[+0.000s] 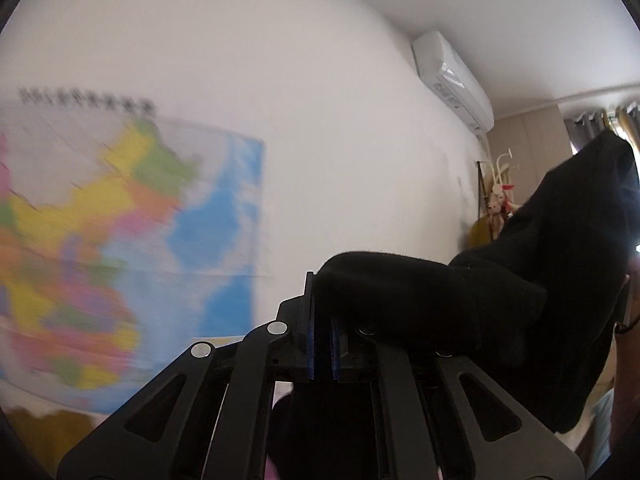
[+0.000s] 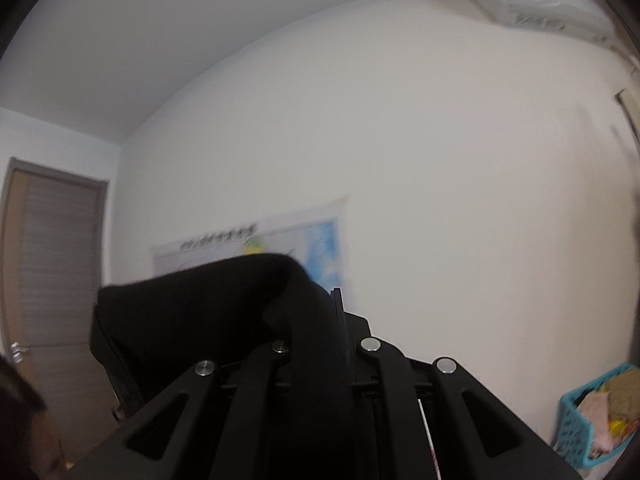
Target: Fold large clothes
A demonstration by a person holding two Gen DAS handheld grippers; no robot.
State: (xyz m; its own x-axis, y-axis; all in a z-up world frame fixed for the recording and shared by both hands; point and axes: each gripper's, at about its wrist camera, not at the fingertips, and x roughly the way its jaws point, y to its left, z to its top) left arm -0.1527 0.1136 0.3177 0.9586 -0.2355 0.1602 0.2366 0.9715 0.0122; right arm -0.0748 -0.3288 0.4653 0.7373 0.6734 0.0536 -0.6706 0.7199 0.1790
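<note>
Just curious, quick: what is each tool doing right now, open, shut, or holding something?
Left tool: closed on the black fabric garment.
Right tool: closed on the same garment.

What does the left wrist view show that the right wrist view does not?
Only the left wrist view shows the coat rack and curtains. Only the right wrist view shows the door and the blue basket. Both show the black garment clamped in a hand-held gripper, left and right, plus the wall map and air conditioner.
</note>
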